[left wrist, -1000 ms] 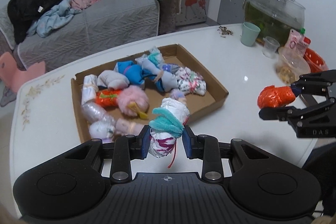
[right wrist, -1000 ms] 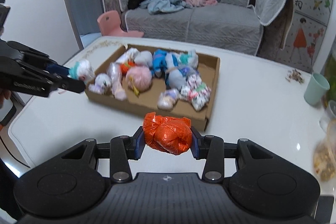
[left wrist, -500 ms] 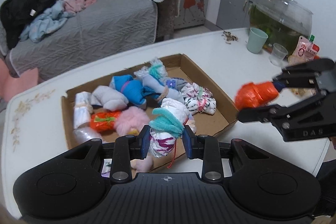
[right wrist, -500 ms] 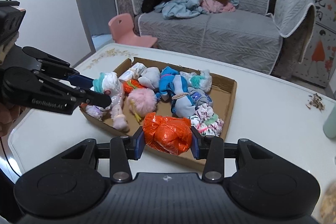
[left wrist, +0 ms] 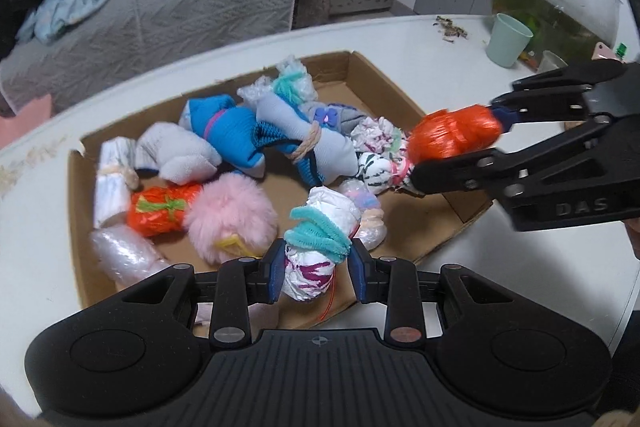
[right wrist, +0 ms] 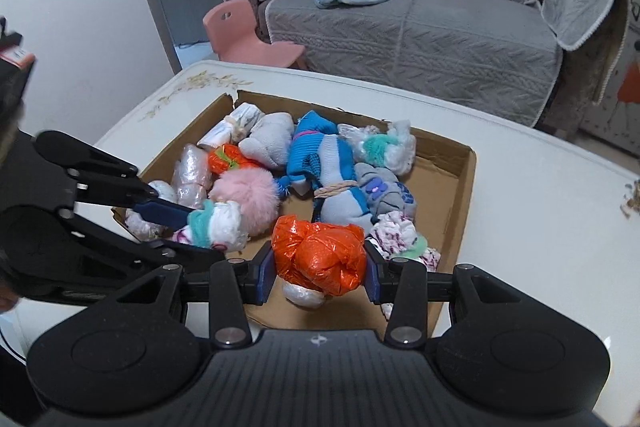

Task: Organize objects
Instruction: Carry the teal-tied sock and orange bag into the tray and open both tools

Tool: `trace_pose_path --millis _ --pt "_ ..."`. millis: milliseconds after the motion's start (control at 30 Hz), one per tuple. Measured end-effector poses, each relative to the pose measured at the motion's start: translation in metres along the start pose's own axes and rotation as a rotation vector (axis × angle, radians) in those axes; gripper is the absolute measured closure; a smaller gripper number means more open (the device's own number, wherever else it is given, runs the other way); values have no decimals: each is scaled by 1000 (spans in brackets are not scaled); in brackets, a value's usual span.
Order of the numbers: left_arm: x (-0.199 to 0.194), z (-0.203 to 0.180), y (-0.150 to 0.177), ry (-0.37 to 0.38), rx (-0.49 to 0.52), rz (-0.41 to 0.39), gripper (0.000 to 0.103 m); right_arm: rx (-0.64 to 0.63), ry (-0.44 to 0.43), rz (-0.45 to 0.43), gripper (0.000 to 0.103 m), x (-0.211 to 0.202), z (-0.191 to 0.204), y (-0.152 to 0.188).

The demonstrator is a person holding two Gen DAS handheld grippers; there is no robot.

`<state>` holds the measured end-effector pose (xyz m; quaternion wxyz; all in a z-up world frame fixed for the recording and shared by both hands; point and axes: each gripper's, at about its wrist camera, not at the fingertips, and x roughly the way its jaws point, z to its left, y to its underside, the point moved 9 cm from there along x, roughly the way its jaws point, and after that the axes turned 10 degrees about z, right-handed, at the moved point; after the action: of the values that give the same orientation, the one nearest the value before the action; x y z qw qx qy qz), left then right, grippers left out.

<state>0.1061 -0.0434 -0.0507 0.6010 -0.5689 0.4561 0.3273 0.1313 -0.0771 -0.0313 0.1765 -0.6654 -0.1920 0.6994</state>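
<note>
left gripper (left wrist: 316, 269): fingers clamped on a white bundle (left wrist: 316, 251) tied with a fuzzy teal band, held over the near edge of the cardboard box (left wrist: 400, 95). A thin red string dangles off its bottom, looks like it could snag on the box wall.

right gripper (right wrist: 320, 273): fingers squeezed on a crinkly orange bag bundle (right wrist: 320, 253), hanging over the box's near right corner, above a small pale bundle (right wrist: 304, 293).

box: sits on the white table (left wrist: 400, 39), already pretty packed with tied socks and bags. Bare cardboard shows mostly at the far right corner and in a small patch mid-box.

collision risk: both grippers are crowding the same near side, close together. If both go down at once, the fingers could knock each other or shove stuff already placed.

roll-out risk: the walls are low. A round, slippery bundle let go on top of others near the edge could tumble onto the table.

pink pom-pom (left wrist: 232, 223): just beside the white bundle, soft and light, so it would probably get nudged by a drop there.

safer bet: probably one at a time, aimed at bare cardboard.
</note>
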Motion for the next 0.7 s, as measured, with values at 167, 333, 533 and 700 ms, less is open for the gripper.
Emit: trace_pose_path --millis 167,333,533,700 --pt "20 0 -1 -10 8 34 64 53 -21 10 64 4 -16 2" --pt "35 -9 -8 -6 18 62 64 62 -15 -9 64 -4 -22 0" --pt "60 -23 -12 5 17 103 63 63 -31 -43 64 -13 -27 -5" --pt "64 -44 -17 66 31 87 63 67 -25 -46 64 -14 -35 -5"
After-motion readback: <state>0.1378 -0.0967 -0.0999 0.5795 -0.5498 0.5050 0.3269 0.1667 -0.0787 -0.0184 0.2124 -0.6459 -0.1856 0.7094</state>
